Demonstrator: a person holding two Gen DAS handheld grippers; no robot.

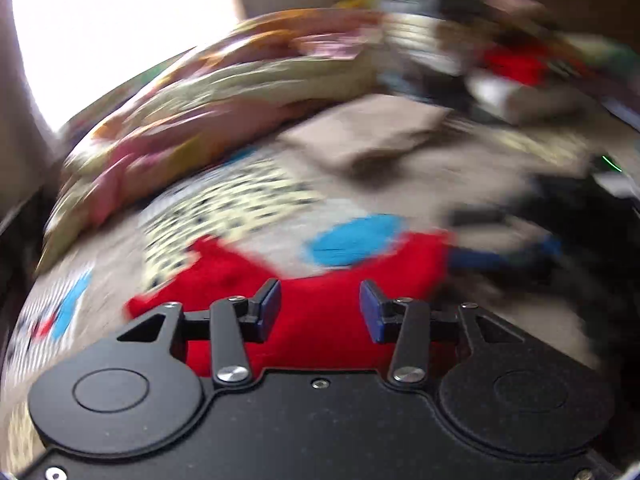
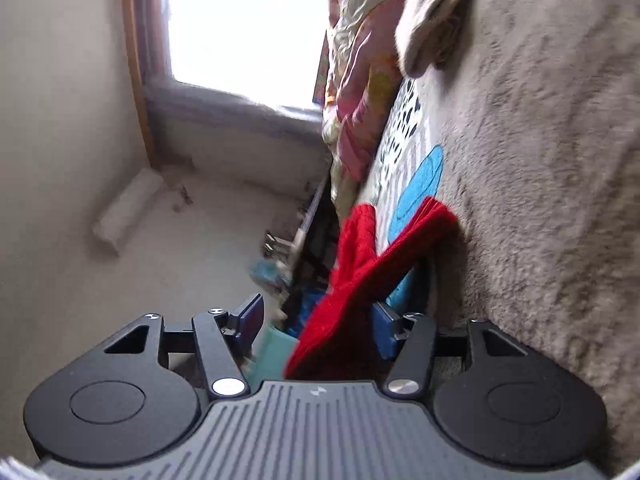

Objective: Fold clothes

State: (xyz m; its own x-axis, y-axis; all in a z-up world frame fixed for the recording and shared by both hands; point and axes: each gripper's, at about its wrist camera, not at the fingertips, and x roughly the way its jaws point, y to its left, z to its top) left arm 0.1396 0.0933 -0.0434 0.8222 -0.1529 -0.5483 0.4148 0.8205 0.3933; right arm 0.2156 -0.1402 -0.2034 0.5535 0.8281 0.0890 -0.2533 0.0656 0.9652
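red knit garment (image 2: pixel 360 280) on blanket (image 2: pixel 540 160), long axis running away from right gripper (image 2: pixel 318 324); fingers released, cloth loose between them. left gripper (image 1: pixel 320 308) released above garment, empty.

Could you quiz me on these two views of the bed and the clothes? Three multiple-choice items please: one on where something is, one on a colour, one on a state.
1. Where does the folded tan cloth lie?
A. on the bed's blanket, beyond the red garment
B. on the floor under the window
C. between the left jaws

2. What colour is the knitted garment by the right gripper?
A. green
B. red
C. white

3. How do the left gripper's jaws stand?
A. shut on a sleeve
B. shut on nothing
C. apart, nothing between them

Answers: 1 A, it rests on the grey blanket past the red cloth. 2 B, its ribbed knit is bright red. 3 C, red cloth shows through the gap between the pads.
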